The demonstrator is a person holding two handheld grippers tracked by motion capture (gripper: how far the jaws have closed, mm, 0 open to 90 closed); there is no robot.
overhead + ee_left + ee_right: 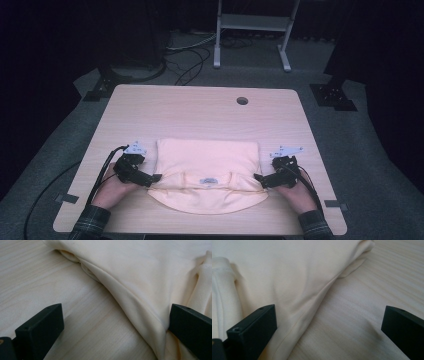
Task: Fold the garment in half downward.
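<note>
- One pale cream garment (207,167), folded, lying near the front edge of the tabletop (200,110), midway between its left and right edges; soft smooth knit, squared fold at the back, rounded hem at the front, neckline with a small label facing up.
- Left gripper (156,178) at the garment's left edge: jaws spread wide, one over bare wood, the other against the cloth fold; nothing clamped.
- Right gripper (258,178) at the garment's right edge: jaws likewise wide apart, one over cloth, the other over wood; nothing clamped.
- Both held by hands in plaid sleeves (92,220), black cables trailing off.
- Tabletop of light wood-grain laminate, rounded corners, a round cable hole (242,101) near the back edge.
- Grey carpet floor (55,145), loose cables, a white metal stand (252,30) behind; dark surroundings.
</note>
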